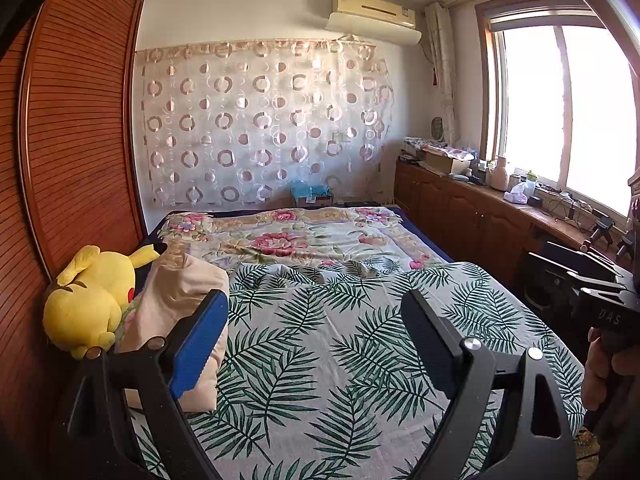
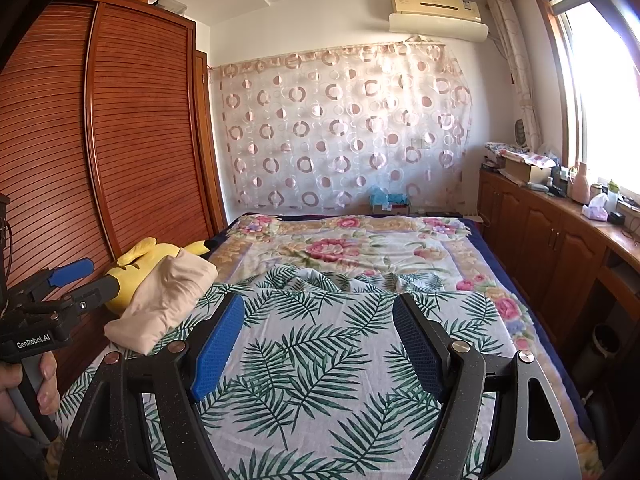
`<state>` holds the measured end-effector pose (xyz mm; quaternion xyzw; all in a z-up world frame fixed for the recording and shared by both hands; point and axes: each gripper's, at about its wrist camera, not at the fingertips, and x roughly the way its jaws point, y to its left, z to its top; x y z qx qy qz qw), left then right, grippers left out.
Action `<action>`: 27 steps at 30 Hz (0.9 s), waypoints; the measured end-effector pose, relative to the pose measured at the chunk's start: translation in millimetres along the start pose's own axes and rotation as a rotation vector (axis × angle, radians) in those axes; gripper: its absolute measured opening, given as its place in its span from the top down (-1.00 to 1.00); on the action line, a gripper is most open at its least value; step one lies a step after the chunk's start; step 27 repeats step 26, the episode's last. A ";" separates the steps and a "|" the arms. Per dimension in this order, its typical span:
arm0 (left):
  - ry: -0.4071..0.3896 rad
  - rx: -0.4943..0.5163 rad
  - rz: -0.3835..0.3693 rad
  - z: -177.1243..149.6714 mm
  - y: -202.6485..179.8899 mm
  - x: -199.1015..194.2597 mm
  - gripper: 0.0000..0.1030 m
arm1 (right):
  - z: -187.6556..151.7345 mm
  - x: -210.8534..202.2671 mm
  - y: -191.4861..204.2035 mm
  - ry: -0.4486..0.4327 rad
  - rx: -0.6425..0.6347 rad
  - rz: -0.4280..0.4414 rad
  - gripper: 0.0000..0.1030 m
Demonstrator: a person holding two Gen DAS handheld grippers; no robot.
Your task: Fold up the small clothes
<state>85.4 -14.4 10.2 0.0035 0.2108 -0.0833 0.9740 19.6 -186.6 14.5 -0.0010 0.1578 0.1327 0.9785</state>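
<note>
The beige garment [image 2: 164,300] lies bunched at the bed's left edge, left of both the left gripper [image 1: 316,308] and right gripper [image 2: 318,312], whose jaws gape empty.

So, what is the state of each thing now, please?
Left tongs: open, empty.
Right tongs: open, empty.
Beige garment: bunched, not folded, beside the yellow plush toy.
Leaf-print sheet: spread on the bed.
Wardrobe doors: closed.

The bed [image 2: 486,248] carries a floral blanket [image 2: 352,248], palm-leaf sheet [image 2: 320,360], beige garment [image 2: 168,300] and yellow plush [image 1: 92,300].
</note>
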 end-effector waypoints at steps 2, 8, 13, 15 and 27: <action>0.000 0.000 0.000 0.0 0.0 -0.1 -0.72 | 0.4 -0.2 -0.3 -0.001 0.000 0.000 -0.52; -0.001 0.000 0.000 -0.5 0.2 -0.2 -0.72 | -0.4 -0.4 -0.8 -0.001 0.001 0.002 -0.52; -0.001 0.000 0.000 -1.0 0.4 0.0 -0.72 | -1.3 -0.9 -0.8 -0.003 0.000 0.002 -0.52; -0.001 -0.001 -0.001 -1.2 0.4 -0.2 -0.72 | -1.3 -0.8 -1.0 -0.001 0.000 0.000 -0.52; -0.009 -0.003 0.001 2.8 -0.5 -4.2 -0.72 | 0.5 -2.4 1.4 -0.002 -0.003 0.000 -0.52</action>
